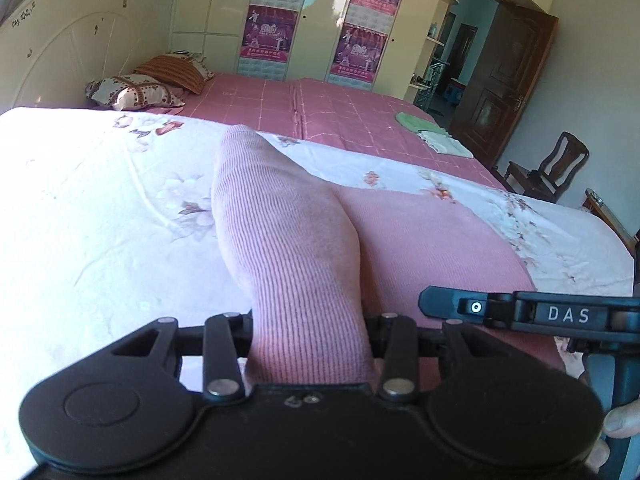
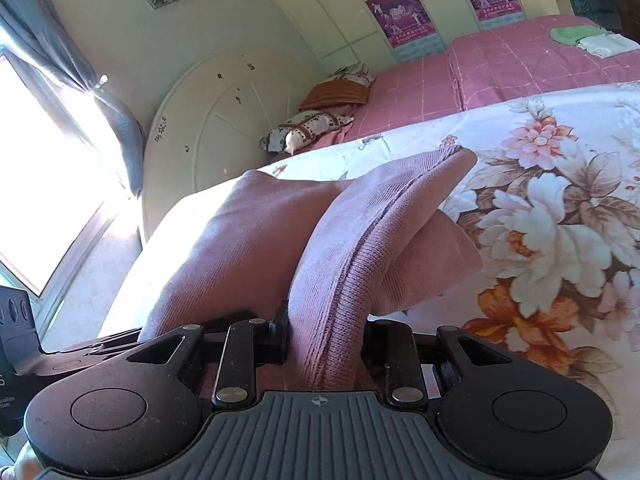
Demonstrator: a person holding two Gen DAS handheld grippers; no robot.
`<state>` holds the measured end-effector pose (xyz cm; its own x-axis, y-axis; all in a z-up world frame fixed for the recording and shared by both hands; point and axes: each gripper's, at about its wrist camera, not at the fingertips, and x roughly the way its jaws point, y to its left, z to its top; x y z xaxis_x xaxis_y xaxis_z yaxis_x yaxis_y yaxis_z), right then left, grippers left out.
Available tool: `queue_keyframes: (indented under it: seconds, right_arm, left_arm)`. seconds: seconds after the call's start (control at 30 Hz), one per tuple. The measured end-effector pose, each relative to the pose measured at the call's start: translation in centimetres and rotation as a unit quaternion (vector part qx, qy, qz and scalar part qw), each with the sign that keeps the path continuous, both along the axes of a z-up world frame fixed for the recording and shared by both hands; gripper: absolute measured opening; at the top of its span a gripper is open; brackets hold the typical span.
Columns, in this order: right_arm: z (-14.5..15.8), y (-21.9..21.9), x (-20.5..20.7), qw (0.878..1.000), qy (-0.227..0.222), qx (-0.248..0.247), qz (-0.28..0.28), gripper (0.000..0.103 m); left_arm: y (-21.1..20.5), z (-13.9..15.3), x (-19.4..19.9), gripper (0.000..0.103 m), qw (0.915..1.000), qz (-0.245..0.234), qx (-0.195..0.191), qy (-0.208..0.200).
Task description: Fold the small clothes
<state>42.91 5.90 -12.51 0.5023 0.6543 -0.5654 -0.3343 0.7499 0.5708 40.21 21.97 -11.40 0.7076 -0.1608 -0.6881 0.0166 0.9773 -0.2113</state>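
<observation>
A pink ribbed knit garment (image 1: 292, 248) is bunched between the jaws of my left gripper (image 1: 310, 344), which is shut on it; its fold stands up over the white floral bedspread (image 1: 100, 208). In the right wrist view the same pink garment (image 2: 348, 248) rises from my right gripper (image 2: 326, 344), shut on a thick ribbed fold, with the rest draped to both sides. The right gripper's black finger marked DAS (image 1: 532, 312) shows at the right edge of the left wrist view, close beside the left one. The fingertips of both grippers are hidden by cloth.
Beyond the floral bedspread (image 2: 560, 184) lies a pink checked sheet (image 1: 320, 108) with folded green and white cloths (image 1: 436, 134) at its far edge. Pillows (image 1: 136, 90) rest by the cream headboard (image 1: 68, 52). A wooden chair (image 1: 548, 172) and an open door (image 1: 504, 80) stand to the right.
</observation>
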Motion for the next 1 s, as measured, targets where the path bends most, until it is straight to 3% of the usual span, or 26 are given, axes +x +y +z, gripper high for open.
queue_keyframes:
  seconds: [0.13,0.27,0.33,0.47,0.57,0.7,0.83,0.87,1.0]
  right_arm:
    - [-3.2,1.1,1.5,0.999,0.03,-0.017,-0.01,0.028]
    - [-5.5,0.9,1.8,0.998,0.054,-0.032,-0.027,0.032]
    - [-6.2,0.0,2.0,0.996,0.084,-0.009,-0.033,0.037]
    - [-5.5,-1.3,2.5,0.995,0.087,0.018,-0.04,0.04]
    - [-5.5,-2.1,3.8,0.991,0.106,0.051,-0.057,0.047]
    - [-6.2,-2.2,6.0,0.988,0.118,0.07,-0.069,0.047]
    - [-6.2,-1.8,8.1,0.99,0.091,0.069,-0.087,0.042]
    - [-5.9,-1.5,8.5,0.992,0.077,0.056,-0.083,0.027]
    - [-4.1,0.3,8.3,0.998,0.002,-0.037,-0.054,0.025]
  left_arm:
    - [3.6,-3.4,1.6,0.042,0.9996,-0.006,-0.01,0.027]
    - [4.8,-5.7,1.7,0.061,0.9993,-0.004,-0.019,0.033]
    - [5.0,-5.5,1.7,0.063,0.999,-0.003,-0.024,0.036]
    - [5.7,-4.6,1.4,0.063,0.9988,-0.004,-0.034,0.036]
    - [6.6,-3.8,1.2,0.06,0.999,0.008,-0.038,0.022]
    - [7.0,-2.4,2.3,0.06,0.999,0.026,-0.037,-0.006]
    - [6.4,-3.1,4.8,0.06,0.9986,0.04,-0.035,0.0]
    - [6.2,-3.5,5.3,0.062,0.9985,0.045,-0.031,0.002]
    - [6.0,-5.2,5.5,0.072,0.9985,0.053,-0.013,0.004]
